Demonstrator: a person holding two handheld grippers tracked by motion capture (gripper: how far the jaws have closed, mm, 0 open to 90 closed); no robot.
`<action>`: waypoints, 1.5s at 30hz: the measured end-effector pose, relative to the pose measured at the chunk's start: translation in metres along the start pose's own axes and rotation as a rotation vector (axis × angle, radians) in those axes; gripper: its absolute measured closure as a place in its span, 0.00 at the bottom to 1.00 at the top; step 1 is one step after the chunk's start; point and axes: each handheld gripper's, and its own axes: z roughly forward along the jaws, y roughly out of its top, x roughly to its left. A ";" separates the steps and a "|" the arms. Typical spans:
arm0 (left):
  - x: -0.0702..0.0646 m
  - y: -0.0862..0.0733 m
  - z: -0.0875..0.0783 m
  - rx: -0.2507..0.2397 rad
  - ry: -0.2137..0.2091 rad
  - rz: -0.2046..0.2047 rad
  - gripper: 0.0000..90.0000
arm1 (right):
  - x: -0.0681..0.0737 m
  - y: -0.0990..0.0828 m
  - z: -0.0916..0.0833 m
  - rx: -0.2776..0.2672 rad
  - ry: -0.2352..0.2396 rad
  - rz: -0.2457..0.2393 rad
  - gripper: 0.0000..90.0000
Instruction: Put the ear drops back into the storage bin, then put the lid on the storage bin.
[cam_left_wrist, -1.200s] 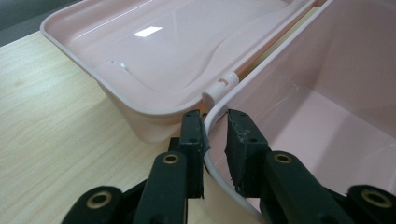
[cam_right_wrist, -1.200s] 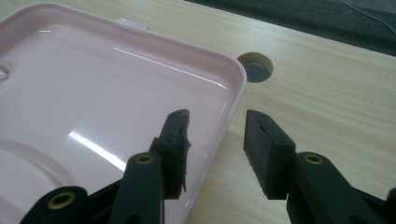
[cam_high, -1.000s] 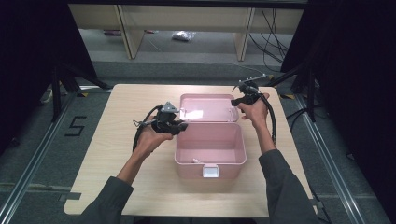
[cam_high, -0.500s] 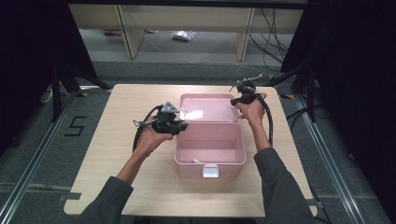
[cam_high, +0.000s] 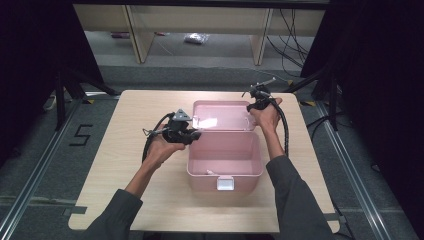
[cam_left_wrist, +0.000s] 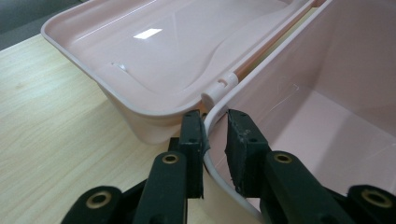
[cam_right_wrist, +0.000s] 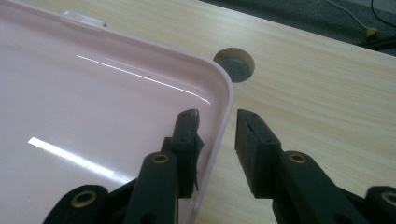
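Pink plastic storage box (cam_high: 225, 159) at the middle of the desk (cam_high: 125, 110), its hinged lid (cam_high: 222, 115) thrown back toward the far side and standing open behind the box body. The box's long axis runs left to right across the desk, with the white latch (cam_high: 225, 184) on the near wall.

Left tool (cam_high: 192, 135): at the box's left wall near the far left corner. In the left gripper view the left tool (cam_left_wrist: 215, 135) straddles the thin rim of that wall, one jaw outside and one inside; the jaws look closed on the rim, steadying the box.

Right tool (cam_high: 256, 98): at the far right corner of the lid. In the right gripper view the right tool (cam_right_wrist: 217, 135) brackets the lid's edge (cam_right_wrist: 219, 126), one jaw over the glossy inner face, the other over the desk. The jaws have just been closing, yet a gap shows between the outer pad and the edge, so the lid is not gripped.

Governing relation: the lid edge lies directly between the right tool's jaws, and its hinge line parallels the box's long axis. Probably the lid swings toward the near side, over the box, once gripped; the right hand is the nearer.
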 end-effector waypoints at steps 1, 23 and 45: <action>0.000 0.000 0.000 0.000 0.000 0.000 0.85 | 0.001 0.000 0.000 0.002 0.003 0.020 0.77; 0.000 0.000 0.000 -0.005 -0.001 0.000 0.85 | -0.001 0.000 0.006 0.014 -0.013 -0.005 0.80; -0.001 0.000 0.001 -0.007 0.007 0.000 0.85 | 0.009 0.005 -0.001 0.011 -0.087 0.016 0.91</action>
